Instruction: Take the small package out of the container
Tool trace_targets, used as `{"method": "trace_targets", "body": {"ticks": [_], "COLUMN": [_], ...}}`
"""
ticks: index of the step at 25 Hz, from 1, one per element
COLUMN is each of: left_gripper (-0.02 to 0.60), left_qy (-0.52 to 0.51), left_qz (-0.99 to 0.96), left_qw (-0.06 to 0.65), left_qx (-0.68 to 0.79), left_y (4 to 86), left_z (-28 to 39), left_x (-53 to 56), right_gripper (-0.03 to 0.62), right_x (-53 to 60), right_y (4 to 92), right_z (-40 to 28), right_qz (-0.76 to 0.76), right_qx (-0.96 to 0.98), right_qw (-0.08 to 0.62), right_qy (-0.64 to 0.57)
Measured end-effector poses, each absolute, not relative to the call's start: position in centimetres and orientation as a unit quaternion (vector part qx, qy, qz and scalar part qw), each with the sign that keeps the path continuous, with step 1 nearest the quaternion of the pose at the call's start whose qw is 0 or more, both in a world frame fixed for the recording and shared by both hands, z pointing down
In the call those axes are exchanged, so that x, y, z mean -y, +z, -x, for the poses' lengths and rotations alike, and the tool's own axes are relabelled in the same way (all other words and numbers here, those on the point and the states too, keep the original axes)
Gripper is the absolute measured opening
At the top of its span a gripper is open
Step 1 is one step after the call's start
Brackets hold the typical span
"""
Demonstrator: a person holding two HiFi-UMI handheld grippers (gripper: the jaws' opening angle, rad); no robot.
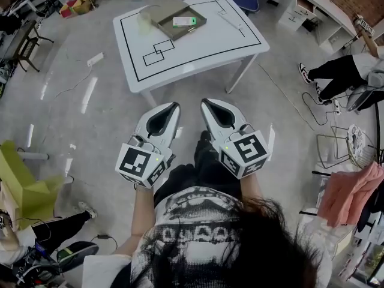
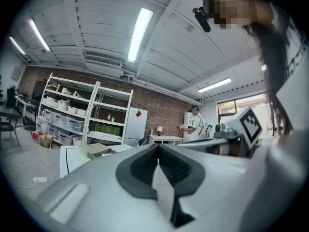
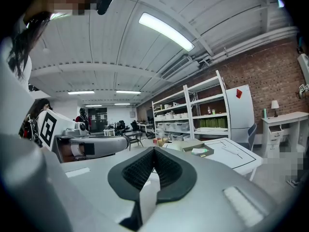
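A small white package with a green end [image 1: 184,21] lies in an open flat cardboard container [image 1: 174,17] at the far side of a white table [image 1: 222,38]. In the right gripper view the package [image 3: 201,151] and container [image 3: 190,145] show far ahead. The container [image 2: 99,150] also appears in the left gripper view. My left gripper [image 1: 175,105] and right gripper [image 1: 204,102] hang side by side over the floor, short of the table's near edge. Both are shut with nothing between the jaws. The left gripper [image 2: 158,146] and right gripper [image 3: 154,150] tips meet.
Black taped outlines mark the table. A power strip [image 1: 95,59] and cables lie on the floor at left. A seated person's legs [image 1: 327,72] are at right, by a wire basket [image 1: 360,146]. A green box [image 1: 21,182] stands at left. Shelving [image 3: 193,110] lines the brick wall.
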State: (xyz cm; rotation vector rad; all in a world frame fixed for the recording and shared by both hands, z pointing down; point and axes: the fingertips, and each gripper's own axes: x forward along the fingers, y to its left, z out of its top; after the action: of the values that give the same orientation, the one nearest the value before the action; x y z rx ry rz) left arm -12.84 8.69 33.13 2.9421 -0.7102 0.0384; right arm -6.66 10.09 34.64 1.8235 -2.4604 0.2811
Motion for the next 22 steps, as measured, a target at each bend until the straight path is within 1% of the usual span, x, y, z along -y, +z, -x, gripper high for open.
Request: {"method": "trace_targets", "body": {"ticks": [7, 22], "left_gripper": [0.000, 0.000], "left_qy": [0.022, 0.039], "left_qz": [-0.966, -0.960], "left_qw": [0.059, 0.050], "left_qx": [0.250, 0.272], "left_y": [34.2, 33.4], "left_z": [9.7, -2.5], "left_x": [-4.3, 5.1], "right_gripper": [0.003, 0.003], "right_x": [-6.0, 4.5], "right_y": [35.6, 34.9], "right_z": [2.8, -8.6], "right_qz": [-0.586, -0.555], "right_qx": [0.804, 0.826], "right_qw": [0.025, 0.023], "right_qy": [0.098, 0.097]}}
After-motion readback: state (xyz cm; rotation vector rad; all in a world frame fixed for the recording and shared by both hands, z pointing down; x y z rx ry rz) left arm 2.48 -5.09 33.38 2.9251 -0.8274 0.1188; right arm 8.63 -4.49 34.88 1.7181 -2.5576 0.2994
